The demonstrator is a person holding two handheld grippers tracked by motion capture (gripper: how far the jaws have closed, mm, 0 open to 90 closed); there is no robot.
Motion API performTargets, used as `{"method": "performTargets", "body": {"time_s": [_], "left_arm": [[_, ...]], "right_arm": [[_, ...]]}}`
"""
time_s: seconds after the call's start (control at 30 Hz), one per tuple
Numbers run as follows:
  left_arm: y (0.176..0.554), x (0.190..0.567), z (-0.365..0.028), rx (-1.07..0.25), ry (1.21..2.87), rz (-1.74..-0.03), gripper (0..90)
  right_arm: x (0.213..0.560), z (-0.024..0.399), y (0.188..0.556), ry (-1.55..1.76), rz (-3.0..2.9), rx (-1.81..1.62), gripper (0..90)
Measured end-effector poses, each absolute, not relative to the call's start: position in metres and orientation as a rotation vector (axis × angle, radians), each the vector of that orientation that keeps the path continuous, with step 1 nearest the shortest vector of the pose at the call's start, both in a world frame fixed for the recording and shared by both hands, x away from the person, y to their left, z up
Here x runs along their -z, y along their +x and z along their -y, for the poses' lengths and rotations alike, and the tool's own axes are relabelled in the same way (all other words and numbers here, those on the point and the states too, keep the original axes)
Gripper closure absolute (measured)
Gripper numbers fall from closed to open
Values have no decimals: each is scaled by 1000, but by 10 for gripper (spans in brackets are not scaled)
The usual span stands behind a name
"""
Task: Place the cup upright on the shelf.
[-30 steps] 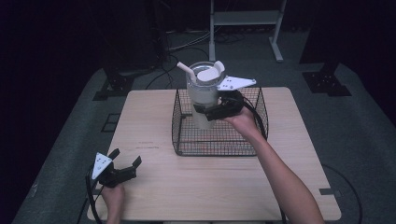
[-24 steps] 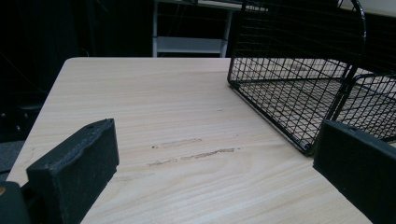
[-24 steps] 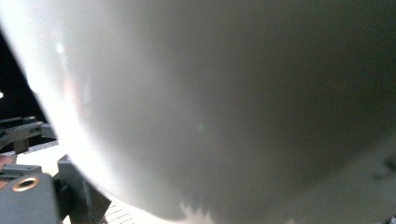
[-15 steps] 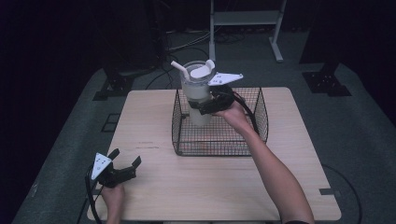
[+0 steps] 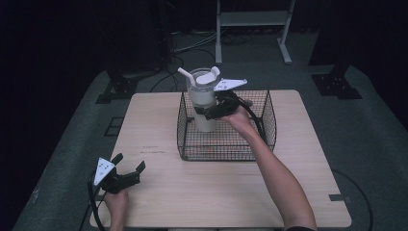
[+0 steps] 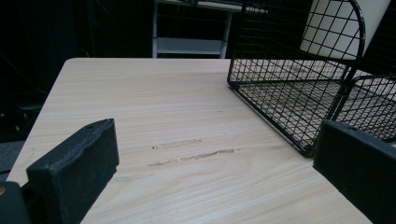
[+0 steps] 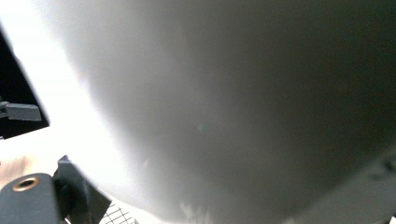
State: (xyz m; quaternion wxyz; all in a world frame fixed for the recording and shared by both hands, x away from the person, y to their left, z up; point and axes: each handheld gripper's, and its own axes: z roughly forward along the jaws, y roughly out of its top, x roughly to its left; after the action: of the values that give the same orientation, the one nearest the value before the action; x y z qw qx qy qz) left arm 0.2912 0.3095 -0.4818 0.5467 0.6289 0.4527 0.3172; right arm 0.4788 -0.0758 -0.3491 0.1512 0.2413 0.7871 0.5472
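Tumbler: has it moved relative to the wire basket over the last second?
Yes. The tumbler, held by the right hand-held gripper, has shifted slightly left and toward the far rim of the wire basket.

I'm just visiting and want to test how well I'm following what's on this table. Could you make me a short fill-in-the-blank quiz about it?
1. The right gripper is shut on a white ____ with a lid and straw.
2. That cup is held above a black wire ____.
3. The left gripper rests near the table's front-left corner with its jaws ____.
4. The table top is made of light ____.

Missing words: cup; basket; open; wood
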Motion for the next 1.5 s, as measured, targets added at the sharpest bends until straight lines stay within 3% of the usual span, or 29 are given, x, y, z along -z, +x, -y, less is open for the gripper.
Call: {"method": "performTargets", "body": {"time_s": [1.5], "left_arm": [[291,482,-310,-743,1487,-1073,0]], "right_arm": [[409,53,507,740,-2416,-1390,83]]}}
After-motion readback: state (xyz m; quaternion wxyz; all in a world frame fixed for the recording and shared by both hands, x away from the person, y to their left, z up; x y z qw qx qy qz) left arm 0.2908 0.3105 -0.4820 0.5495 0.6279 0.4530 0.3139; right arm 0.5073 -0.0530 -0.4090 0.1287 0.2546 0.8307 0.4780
